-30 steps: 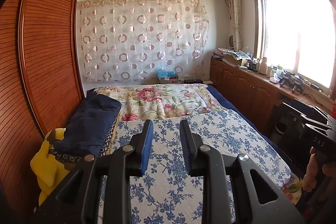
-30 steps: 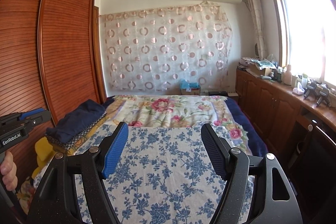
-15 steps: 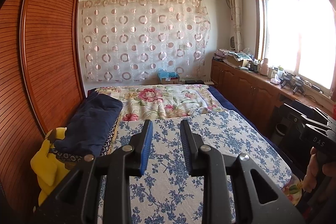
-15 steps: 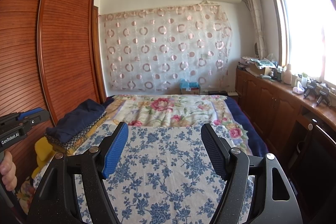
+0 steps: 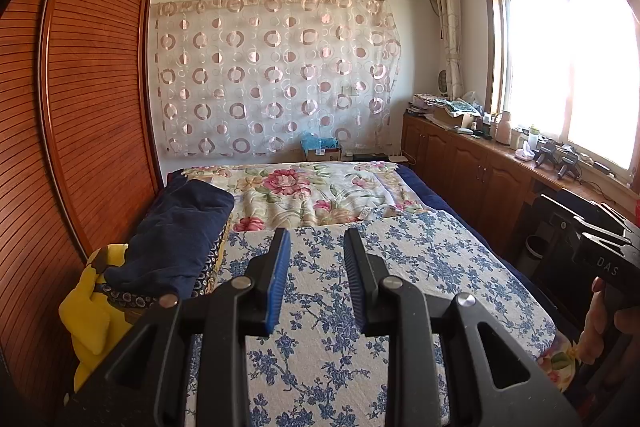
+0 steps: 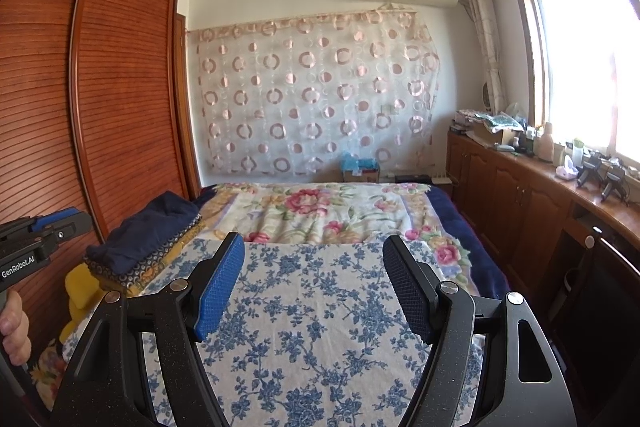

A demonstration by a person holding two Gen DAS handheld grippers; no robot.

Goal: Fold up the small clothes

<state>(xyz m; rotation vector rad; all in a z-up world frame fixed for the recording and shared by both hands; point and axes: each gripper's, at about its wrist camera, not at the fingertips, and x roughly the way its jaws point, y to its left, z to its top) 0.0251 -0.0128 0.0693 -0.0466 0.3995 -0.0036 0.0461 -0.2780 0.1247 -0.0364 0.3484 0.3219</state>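
**Inspector A:** Left to right, please. What stands at the left edge?

**Inspector B:** A slatted wooden wardrobe (image 5: pixel 92 115). Against it, on the bed (image 5: pixel 420 251), a yellow plush item (image 5: pixel 86 311) with a stack of folded dark blue clothes (image 5: pixel 176 239) on top, patterned fabric at its base. That stack is the only clothing I can identify.

**Inspector A:** The tools?

**Inspector B:** 2 in view. The left tool (image 5: pixel 316 275) has its jaws narrow with a clear gap and nothing between them. The right tool (image 6: pixel 314 287) has its jaws wide, also with nothing in them. Both hang above the blue floral cover (image 6: pixel 320 307), touching nothing.

**Inspector A:** Step in hand?

**Inspector B:** In my judgement, none of the folding proper; no garment is laid out on the cover. The next move calls for fetching a piece, probably from the left-hand stack, and spreading it flat.

**Inspector A:** Containers?

**Inspector B:** 1 cardboard box (image 5: pixel 322 150) beyond the bed, holding something blue and crumpled. On the right, the bench (image 5: pixel 500 147) under the window carries bottles and clutter, too small to itemise.
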